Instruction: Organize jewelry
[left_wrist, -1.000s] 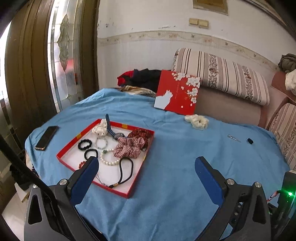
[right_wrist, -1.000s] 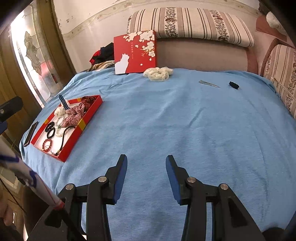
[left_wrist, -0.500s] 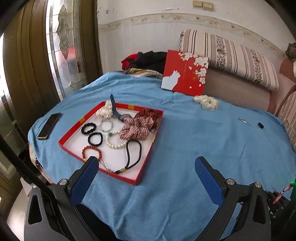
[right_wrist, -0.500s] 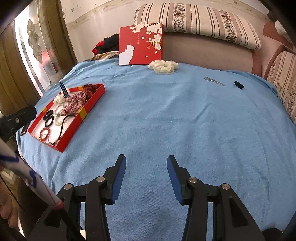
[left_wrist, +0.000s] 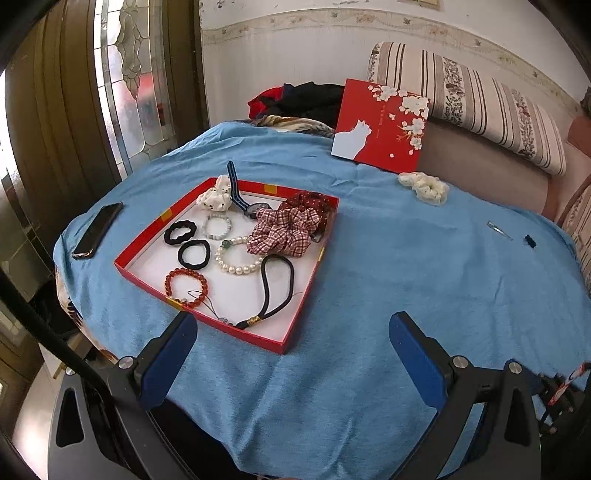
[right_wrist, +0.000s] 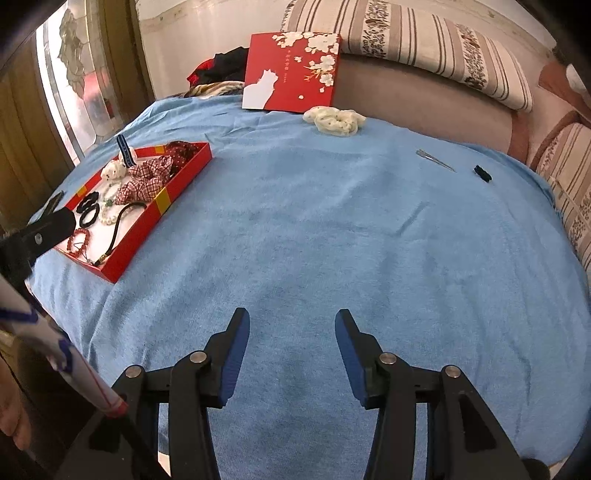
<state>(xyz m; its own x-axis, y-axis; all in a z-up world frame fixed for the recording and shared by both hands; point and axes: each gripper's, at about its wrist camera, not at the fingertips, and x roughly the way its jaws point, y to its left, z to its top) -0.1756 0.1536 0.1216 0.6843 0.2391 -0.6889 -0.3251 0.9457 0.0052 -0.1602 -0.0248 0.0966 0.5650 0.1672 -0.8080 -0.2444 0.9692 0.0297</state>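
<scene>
Currently, in the left wrist view, the left gripper (left_wrist: 291, 350) hangs over the near edge of the blue cloth (left_wrist: 388, 280) with its jaws spread wide and nothing between them. The red tray (left_wrist: 295, 332) lies just ahead and to the left, already crowded: red bead bracelet (left_wrist: 185, 287), pearl bracelet (left_wrist: 238, 258), black cord loop (left_wrist: 277, 286), two black hair ties (left_wrist: 186, 242) and a plaid scrunchie (left_wrist: 284, 232) sit close together. A risk follows from this crowding: a jaw lowered near the tray's front corner could catch the rim and tip or shove the tray, and a grasp at one strand could drag its neighbour along. The phone (left_wrist: 98, 229) rests near the cloth's left edge and could be pushed off. In the right wrist view, the right gripper (right_wrist: 291, 350) is over bare cloth, its jaws having just been opening, moderately spread, with nothing between them. The loose items lie well apart at the far side: cream scrunchie (right_wrist: 334, 119), metal hair clip (right_wrist: 435, 159) and small black clip (right_wrist: 482, 172). The thin clip lies flat on soft cloth, so the jaws could pinch fabric with it or slide over it. The small black clip may slip from the pads.
</scene>
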